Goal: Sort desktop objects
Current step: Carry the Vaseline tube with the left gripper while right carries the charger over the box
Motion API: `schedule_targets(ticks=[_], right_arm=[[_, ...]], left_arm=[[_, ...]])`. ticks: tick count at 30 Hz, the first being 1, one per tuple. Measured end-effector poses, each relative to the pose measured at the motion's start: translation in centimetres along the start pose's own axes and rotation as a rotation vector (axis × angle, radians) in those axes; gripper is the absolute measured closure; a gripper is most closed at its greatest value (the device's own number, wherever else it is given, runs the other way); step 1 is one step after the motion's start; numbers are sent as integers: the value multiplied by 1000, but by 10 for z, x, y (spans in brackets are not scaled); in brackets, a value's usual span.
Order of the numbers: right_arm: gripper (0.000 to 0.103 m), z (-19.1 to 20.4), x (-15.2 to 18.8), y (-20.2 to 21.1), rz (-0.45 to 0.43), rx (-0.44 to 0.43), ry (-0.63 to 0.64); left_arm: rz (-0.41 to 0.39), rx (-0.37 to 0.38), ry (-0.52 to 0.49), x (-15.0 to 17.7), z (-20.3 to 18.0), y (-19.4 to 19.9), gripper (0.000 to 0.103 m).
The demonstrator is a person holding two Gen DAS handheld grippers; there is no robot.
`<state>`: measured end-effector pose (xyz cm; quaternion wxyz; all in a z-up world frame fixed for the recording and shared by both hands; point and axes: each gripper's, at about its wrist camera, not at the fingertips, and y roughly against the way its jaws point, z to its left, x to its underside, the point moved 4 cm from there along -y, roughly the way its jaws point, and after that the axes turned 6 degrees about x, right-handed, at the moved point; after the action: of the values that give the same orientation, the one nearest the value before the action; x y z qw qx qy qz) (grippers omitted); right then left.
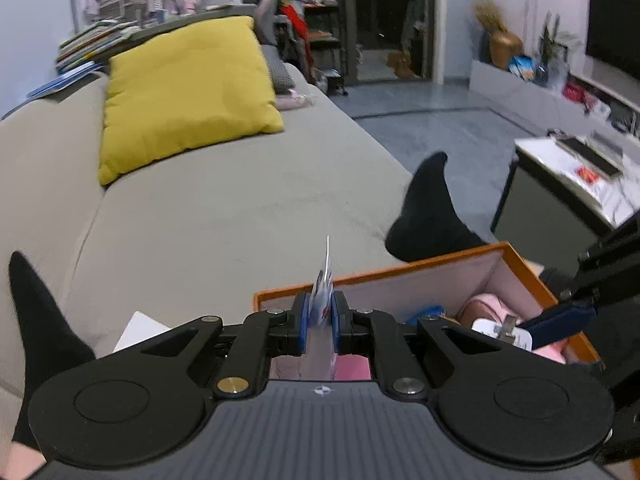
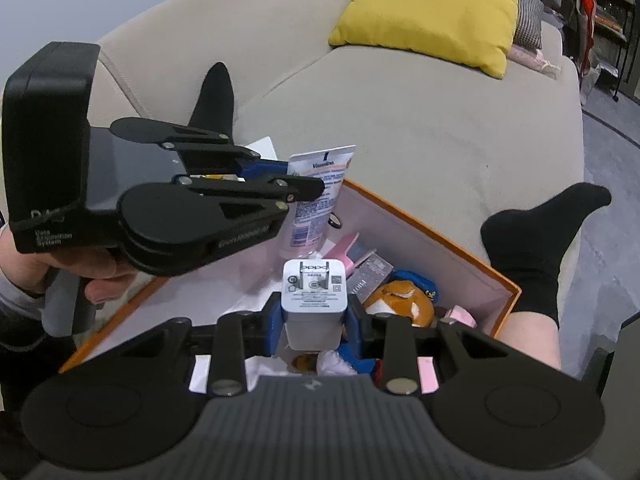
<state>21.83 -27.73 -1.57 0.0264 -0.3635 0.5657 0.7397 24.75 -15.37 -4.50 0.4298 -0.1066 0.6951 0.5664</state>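
Left gripper clamped tight on a Vaseline tube, crimped end up, cap end hanging over the far-left corner of the orange box. Right gripper part open, pads pressed on both sides of a white charger (prongs folded flat on its top face), held above the middle of the box. Below it in the box: plush toy, small dark carton, pink items near the right wall. Box resting on a beige sofa. Black-socked foot against the right edge, another foot beyond the left corner. Yellow cushion well apart, at the sofa's far end.
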Motion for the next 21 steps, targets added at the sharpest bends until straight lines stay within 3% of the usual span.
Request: schedule_targets(ticks=[12, 21], right_arm=[[69, -4, 5, -12, 29, -16, -3], [69, 0, -1, -11, 18, -20, 27]], left_arm=[[189, 65, -298, 18, -4, -25, 89], [241, 71, -551, 19, -18, -12, 89]])
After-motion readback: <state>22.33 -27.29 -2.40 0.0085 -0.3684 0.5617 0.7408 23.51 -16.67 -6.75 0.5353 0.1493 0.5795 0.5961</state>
